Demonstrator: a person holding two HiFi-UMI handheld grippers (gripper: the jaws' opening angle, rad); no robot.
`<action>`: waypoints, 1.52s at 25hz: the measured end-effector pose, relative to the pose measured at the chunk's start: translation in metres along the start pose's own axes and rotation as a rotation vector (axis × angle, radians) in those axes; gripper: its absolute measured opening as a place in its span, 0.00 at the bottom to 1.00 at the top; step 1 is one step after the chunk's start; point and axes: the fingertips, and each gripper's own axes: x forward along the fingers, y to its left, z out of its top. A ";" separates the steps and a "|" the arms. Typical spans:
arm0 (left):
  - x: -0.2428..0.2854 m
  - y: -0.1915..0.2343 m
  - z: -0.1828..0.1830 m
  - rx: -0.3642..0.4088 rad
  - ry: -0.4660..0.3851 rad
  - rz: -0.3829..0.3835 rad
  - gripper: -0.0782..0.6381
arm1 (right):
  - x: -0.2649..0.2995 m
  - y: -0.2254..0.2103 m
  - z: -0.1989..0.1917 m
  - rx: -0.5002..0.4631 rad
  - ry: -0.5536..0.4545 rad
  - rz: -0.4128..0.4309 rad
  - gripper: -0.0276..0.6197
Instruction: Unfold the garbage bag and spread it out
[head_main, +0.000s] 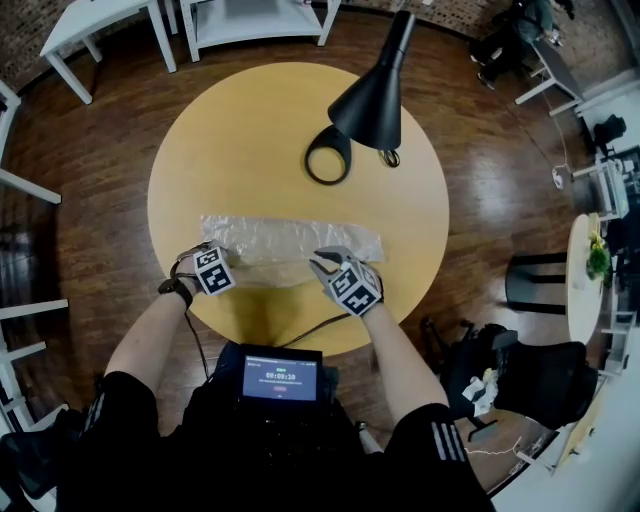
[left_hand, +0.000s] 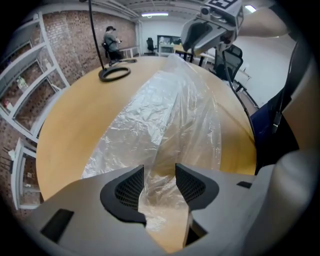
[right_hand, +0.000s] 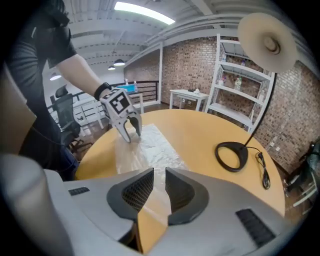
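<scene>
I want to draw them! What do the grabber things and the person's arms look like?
The left gripper and right gripper are both light grey, with black mesh-patterned pads. Each carries a white cube with black square markers. A black cable trails from the right one. The person wears black short sleeves and a black wristband.

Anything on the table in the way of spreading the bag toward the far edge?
Only the lamp base. It sits on the table beyond the garbage bag, with bare wood between them. Nothing else visible blocks it.
</scene>
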 end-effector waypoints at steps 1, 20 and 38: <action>0.000 -0.001 0.000 0.004 0.002 0.002 0.40 | -0.001 -0.012 -0.005 0.007 0.013 -0.027 0.19; 0.000 -0.002 -0.004 -0.026 0.008 0.023 0.40 | 0.029 -0.038 -0.139 0.043 0.412 0.045 0.22; -0.015 0.013 0.007 -0.023 0.029 0.085 0.40 | 0.010 -0.018 -0.112 0.097 0.234 0.054 0.23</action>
